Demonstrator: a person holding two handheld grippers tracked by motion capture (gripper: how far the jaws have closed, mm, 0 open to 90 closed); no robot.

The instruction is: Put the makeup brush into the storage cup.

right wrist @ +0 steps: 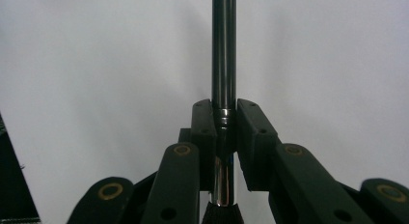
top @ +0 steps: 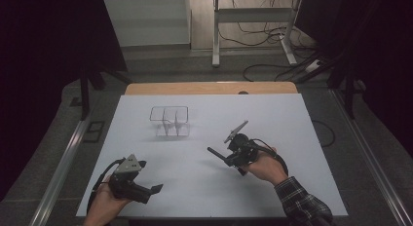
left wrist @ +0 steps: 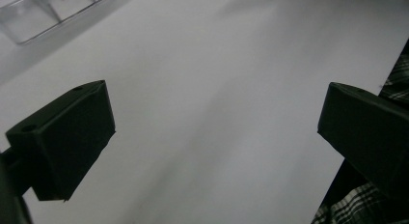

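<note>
The left tongs (top: 157, 188) hang wide with nothing in them over the white worktop (top: 292, 119). The clear rack (top: 169, 121) sits farther back. The right tongs (right wrist: 224, 119) pinch a thin metal rod (right wrist: 224, 50). It looks smooth, so it might slip and fall.

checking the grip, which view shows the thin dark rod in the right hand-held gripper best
The right gripper view: the rod runs up between the closed jaws of the right hand-held gripper, pressed on both sides. The high view shows it as a thin dark stick poking out toward the left.
</note>
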